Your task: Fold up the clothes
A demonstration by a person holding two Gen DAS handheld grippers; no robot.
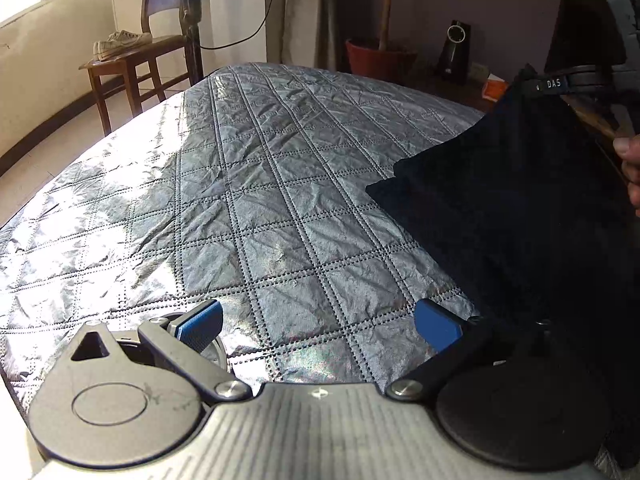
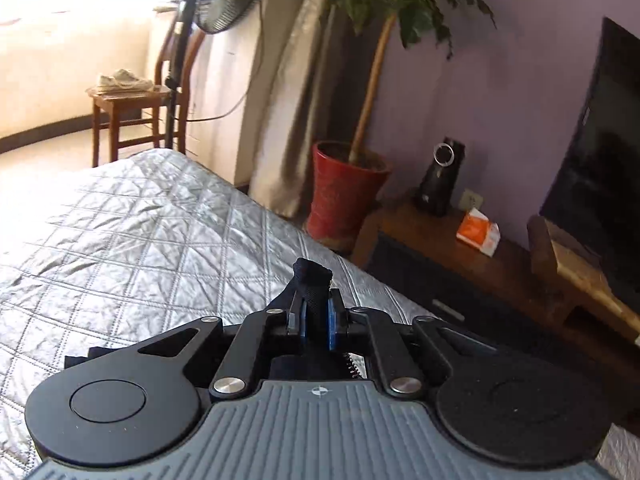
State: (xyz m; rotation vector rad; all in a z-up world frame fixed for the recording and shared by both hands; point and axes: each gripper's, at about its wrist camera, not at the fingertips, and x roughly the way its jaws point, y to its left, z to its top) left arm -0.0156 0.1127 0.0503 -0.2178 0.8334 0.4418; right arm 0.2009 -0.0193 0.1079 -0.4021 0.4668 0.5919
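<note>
A: Garment status?

B: Dark garment (image 1: 520, 208) hangs at 3 o'clock in the left wrist view, lower part draped on the silver quilted cover (image 1: 248, 184). Band at its top reads "DAS" (rest of the word hidden). A fold of it is pinched in the right gripper (image 2: 316, 312), blue pads clamped on the cloth, a tuft sticking out above the tips.

A: Left side?

B: Left gripper (image 1: 318, 322) has its fingers wide apart, nothing between them, over bare quilt at 6 o'clock. The garment's edge lies just beside its right finger.

A: Surroundings?

B: Chair (image 1: 136, 64) with shoes (image 1: 120, 42) at 11 o'clock. In the right view: red plant pot (image 2: 344, 192) at 12, black speaker (image 2: 440, 176), orange packet (image 2: 478, 232) at 2, print unreadable.
</note>
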